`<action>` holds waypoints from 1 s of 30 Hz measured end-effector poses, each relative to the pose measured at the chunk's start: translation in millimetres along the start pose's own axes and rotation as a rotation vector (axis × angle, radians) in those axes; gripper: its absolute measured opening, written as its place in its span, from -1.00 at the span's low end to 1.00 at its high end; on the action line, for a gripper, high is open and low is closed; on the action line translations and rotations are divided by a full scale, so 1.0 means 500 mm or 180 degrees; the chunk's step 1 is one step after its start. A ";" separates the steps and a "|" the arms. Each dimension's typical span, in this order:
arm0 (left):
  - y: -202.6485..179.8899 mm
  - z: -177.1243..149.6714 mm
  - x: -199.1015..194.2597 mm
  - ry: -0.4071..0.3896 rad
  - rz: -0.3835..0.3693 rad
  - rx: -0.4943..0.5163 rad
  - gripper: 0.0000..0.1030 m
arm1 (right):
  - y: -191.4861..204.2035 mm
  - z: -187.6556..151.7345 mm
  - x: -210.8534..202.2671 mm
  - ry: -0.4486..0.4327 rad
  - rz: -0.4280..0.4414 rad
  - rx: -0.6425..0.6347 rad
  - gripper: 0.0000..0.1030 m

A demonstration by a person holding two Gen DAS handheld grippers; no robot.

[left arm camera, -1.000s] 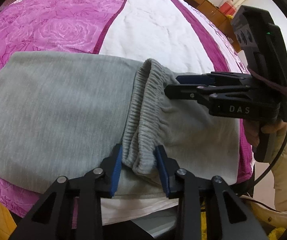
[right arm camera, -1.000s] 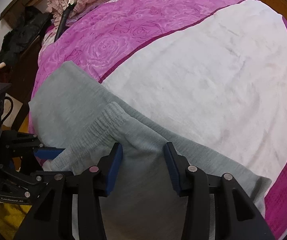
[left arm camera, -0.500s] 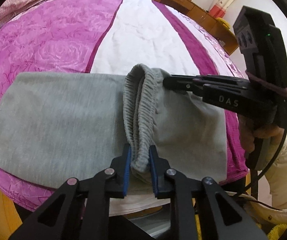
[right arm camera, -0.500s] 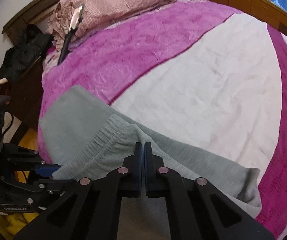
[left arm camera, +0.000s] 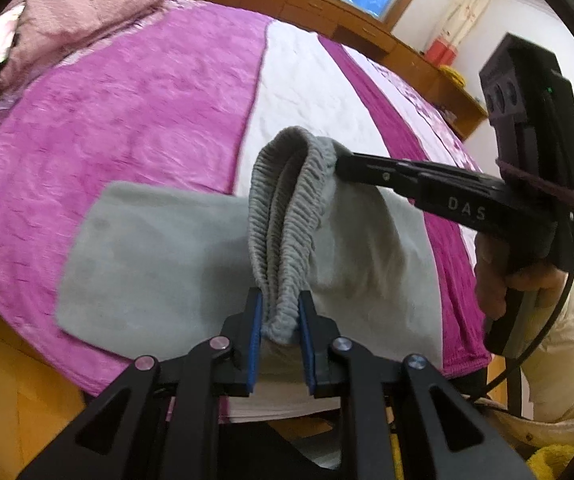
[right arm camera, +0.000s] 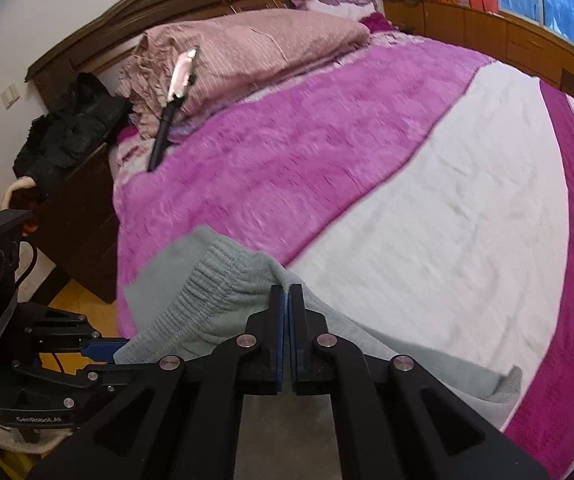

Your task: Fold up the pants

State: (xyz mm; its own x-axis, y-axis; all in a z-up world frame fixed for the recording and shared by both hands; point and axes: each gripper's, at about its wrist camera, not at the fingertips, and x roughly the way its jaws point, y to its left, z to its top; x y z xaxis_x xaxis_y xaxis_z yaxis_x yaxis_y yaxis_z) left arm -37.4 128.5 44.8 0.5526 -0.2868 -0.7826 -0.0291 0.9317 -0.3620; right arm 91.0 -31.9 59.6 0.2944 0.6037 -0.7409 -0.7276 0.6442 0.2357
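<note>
The left gripper [left arm camera: 280,328] has just been closing and now pinches the ribbed waistband [left arm camera: 283,216] of the grey sweatpants [left arm camera: 155,256] between its blue pads [left arm camera: 254,340]. Across from it, the right gripper [left arm camera: 341,164] clamps the far end of the waistband, lifting it in an arch above the pink-and-white bedspread [left arm camera: 135,96]. A hand [left arm camera: 499,276] grips its handle.

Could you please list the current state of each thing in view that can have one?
Grey knit pants: waistband raised, legs flat on the bed.
Left tool: shut on the waistband's near end.
Right tool: shut on the waistband's far end.
Pink striped pillow: lying at the headboard.
</note>
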 end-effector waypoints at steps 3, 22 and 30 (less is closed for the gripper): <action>0.028 0.015 -0.029 -0.0086 0.0040 -0.0070 -0.66 | 0.029 0.028 0.014 -0.0057 0.0050 -0.0045 -1.00; 0.237 0.025 -0.053 -0.0001 0.0299 -0.0434 -0.64 | 0.150 0.110 0.233 0.0293 0.0284 -0.0295 -1.00; 0.271 -0.011 -0.024 0.0219 0.0604 -0.0590 -0.37 | 0.131 0.090 0.298 0.0523 0.0413 0.0036 -1.00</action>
State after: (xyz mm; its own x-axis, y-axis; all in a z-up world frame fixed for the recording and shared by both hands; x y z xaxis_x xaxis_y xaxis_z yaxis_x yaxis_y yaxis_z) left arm -52.7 256.9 2.2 0.4650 -0.1312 -0.8756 -0.2822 0.9154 -0.2871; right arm 115.3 121.4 -7.0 0.0930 0.5977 -0.7963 -0.7456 0.5718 0.3421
